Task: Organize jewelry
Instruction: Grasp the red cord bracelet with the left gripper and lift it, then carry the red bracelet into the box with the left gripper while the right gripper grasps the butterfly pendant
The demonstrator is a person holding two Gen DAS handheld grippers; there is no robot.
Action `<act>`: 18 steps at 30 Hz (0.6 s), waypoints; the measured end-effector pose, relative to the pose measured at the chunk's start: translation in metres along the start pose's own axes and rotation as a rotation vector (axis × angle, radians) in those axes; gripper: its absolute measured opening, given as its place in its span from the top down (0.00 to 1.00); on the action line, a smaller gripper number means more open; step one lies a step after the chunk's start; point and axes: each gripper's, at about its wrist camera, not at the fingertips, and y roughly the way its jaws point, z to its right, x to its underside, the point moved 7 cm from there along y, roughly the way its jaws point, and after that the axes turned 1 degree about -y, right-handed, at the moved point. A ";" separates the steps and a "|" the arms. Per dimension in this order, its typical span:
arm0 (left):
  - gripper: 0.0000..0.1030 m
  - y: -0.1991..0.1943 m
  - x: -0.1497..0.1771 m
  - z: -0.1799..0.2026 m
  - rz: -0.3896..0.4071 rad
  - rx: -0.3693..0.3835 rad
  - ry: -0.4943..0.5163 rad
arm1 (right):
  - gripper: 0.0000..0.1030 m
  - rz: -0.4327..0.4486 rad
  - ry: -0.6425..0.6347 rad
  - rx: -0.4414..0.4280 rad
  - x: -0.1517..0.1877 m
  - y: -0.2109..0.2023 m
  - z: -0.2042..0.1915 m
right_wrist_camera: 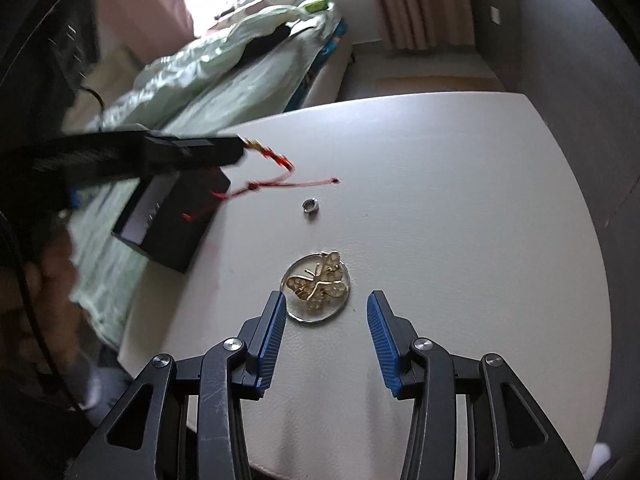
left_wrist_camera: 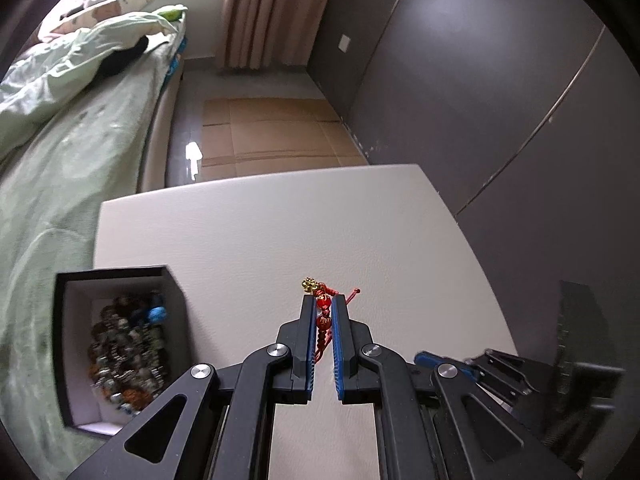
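My left gripper (left_wrist_camera: 322,300) is shut on a red cord bracelet (left_wrist_camera: 324,312) with red beads and a gold charm, held above the white table (left_wrist_camera: 280,232). In the right wrist view the left gripper (right_wrist_camera: 240,148) holds the bracelet (right_wrist_camera: 276,160) above the black jewelry box (right_wrist_camera: 176,220), with its red cord trailing toward the table. The box (left_wrist_camera: 120,344) is open and holds several beaded bracelets. My right gripper (right_wrist_camera: 326,300) is open just in front of a clear disc with a gold butterfly (right_wrist_camera: 318,286). A small silver ring (right_wrist_camera: 310,205) lies beyond the disc.
The white table (right_wrist_camera: 440,200) stands beside a bed with green bedding (left_wrist_camera: 60,140). A grey wall (left_wrist_camera: 480,80) runs along the right. Flattened cardboard (left_wrist_camera: 272,136) lies on the floor beyond the table. My right gripper shows at the lower right of the left wrist view (left_wrist_camera: 480,364).
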 end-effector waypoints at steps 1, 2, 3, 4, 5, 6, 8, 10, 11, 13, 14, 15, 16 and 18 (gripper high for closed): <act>0.93 -0.005 0.000 -0.002 0.009 -0.001 -0.003 | 0.56 -0.014 -0.021 0.024 -0.001 0.003 -0.001; 0.93 -0.010 -0.001 -0.005 0.016 -0.003 -0.006 | 0.56 -0.024 -0.036 0.031 -0.002 0.005 -0.002; 0.93 -0.014 -0.001 -0.007 0.023 -0.002 -0.012 | 0.56 -0.036 -0.056 0.034 -0.004 0.009 -0.004; 0.93 -0.019 -0.001 -0.011 0.031 -0.001 -0.022 | 0.56 -0.045 -0.074 0.040 -0.006 0.012 -0.006; 0.93 -0.024 0.000 -0.013 0.037 -0.001 -0.028 | 0.56 -0.052 -0.094 0.051 -0.007 0.014 -0.007; 0.93 -0.028 0.000 -0.017 0.044 -0.002 -0.034 | 0.56 -0.058 -0.117 0.061 -0.009 0.017 -0.009; 0.93 -0.037 0.000 -0.022 0.058 -0.004 -0.043 | 0.56 -0.067 -0.144 0.064 -0.011 0.020 -0.013; 0.93 -0.046 0.001 -0.027 0.070 -0.008 -0.048 | 0.56 -0.077 -0.161 0.063 -0.011 0.024 -0.015; 0.93 -0.049 0.001 -0.029 0.075 -0.010 -0.052 | 0.56 -0.081 -0.173 0.063 -0.011 0.025 -0.017; 0.93 -0.056 0.002 -0.034 0.084 -0.014 -0.058 | 0.56 -0.086 -0.196 0.068 -0.012 0.027 -0.018; 0.93 -0.059 0.003 -0.037 0.089 -0.017 -0.061 | 0.56 -0.092 -0.209 0.080 -0.012 0.029 -0.019; 0.93 -0.061 0.004 -0.039 0.093 -0.019 -0.064 | 0.56 -0.097 -0.219 0.093 -0.011 0.032 -0.020; 0.93 -0.064 0.004 -0.042 0.097 -0.020 -0.070 | 0.56 -0.102 -0.232 0.107 -0.011 0.034 -0.019; 0.93 -0.069 0.005 -0.047 0.103 -0.024 -0.079 | 0.56 -0.112 -0.257 0.112 -0.009 0.037 -0.020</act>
